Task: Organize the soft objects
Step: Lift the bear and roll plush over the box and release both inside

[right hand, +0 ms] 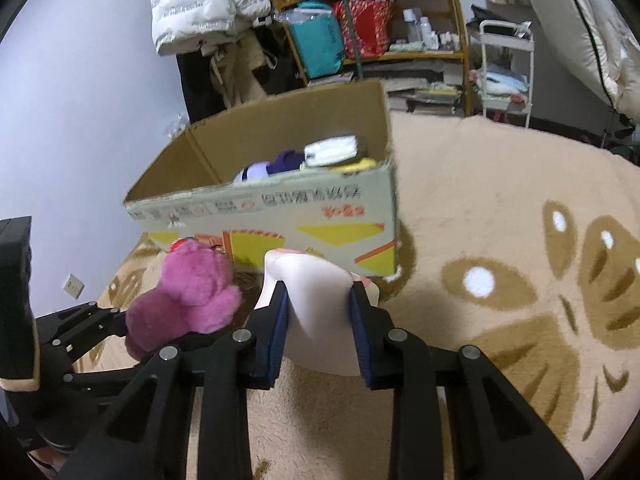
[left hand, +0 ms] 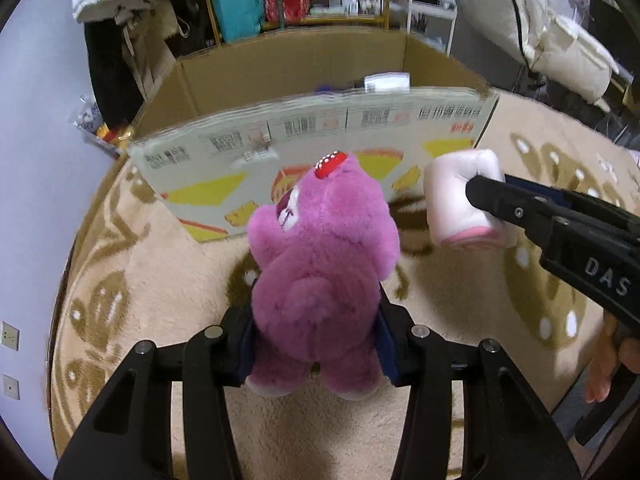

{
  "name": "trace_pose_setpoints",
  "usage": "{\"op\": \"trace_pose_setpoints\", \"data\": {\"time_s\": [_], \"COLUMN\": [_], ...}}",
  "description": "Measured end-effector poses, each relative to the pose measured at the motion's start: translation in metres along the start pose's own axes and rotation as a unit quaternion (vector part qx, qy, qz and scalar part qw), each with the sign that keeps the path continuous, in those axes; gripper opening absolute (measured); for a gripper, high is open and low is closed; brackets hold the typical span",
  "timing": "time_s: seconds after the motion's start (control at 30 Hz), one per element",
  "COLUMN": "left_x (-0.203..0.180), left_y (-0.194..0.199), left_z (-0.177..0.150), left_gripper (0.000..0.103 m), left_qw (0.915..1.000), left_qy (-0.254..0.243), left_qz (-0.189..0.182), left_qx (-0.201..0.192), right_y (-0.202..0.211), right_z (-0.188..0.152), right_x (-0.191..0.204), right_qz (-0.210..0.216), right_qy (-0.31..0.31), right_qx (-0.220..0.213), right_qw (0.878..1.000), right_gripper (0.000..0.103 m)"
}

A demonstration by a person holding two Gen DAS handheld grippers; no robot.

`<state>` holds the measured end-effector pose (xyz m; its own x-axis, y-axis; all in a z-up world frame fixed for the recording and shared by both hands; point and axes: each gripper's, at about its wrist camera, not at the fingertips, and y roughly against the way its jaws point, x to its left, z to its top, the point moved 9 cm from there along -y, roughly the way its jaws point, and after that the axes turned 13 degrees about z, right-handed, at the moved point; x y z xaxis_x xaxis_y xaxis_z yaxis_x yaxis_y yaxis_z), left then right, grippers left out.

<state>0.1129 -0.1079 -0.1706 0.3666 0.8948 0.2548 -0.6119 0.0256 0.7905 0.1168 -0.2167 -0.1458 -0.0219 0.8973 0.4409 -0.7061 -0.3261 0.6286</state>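
Observation:
A purple plush bear [left hand: 320, 264] with a red mouth hangs above the rug, and my left gripper [left hand: 316, 332] is shut on its lower body. The bear [right hand: 188, 296] also shows at the lower left of the right wrist view. My right gripper [right hand: 320, 312] is shut on a white, pink-edged soft cushion [right hand: 316, 292], squeezed between the blue pads. The left wrist view shows that cushion [left hand: 460, 200] at right, held by the right gripper [left hand: 480, 196]. An open cardboard box [left hand: 304, 128] stands just beyond both toys; in the box [right hand: 280, 208] lie several soft items.
A beige rug with brown patterns [right hand: 500, 240] covers the floor. Behind the box stand a yellow shelf rack [right hand: 376, 32] full of bags and bottles, hanging coats [right hand: 208, 4] and a white trolley [right hand: 506, 72]. A pale wall [left hand: 32, 160] runs along the left.

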Motion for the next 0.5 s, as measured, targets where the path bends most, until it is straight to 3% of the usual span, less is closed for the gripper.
{"op": "trace_pose_setpoints", "data": {"time_s": [0.27, 0.5], "left_x": [0.022, 0.040], "left_y": [0.038, 0.060], "left_z": [0.019, 0.036], "left_gripper": [0.047, 0.047], "left_qw": [0.9957, 0.9868], "left_qy": [0.027, 0.053], "left_qz": [0.035, 0.054], "left_qx": [-0.082, -0.143], "right_y": [0.040, 0.067], "right_z": [0.022, 0.042], "right_x": [0.020, 0.032], "right_qz": [-0.016, -0.019], "right_qy": [0.037, 0.058], "right_qx": [-0.064, -0.114], "right_qw": [0.997, 0.992], "right_gripper": [0.031, 0.031]}}
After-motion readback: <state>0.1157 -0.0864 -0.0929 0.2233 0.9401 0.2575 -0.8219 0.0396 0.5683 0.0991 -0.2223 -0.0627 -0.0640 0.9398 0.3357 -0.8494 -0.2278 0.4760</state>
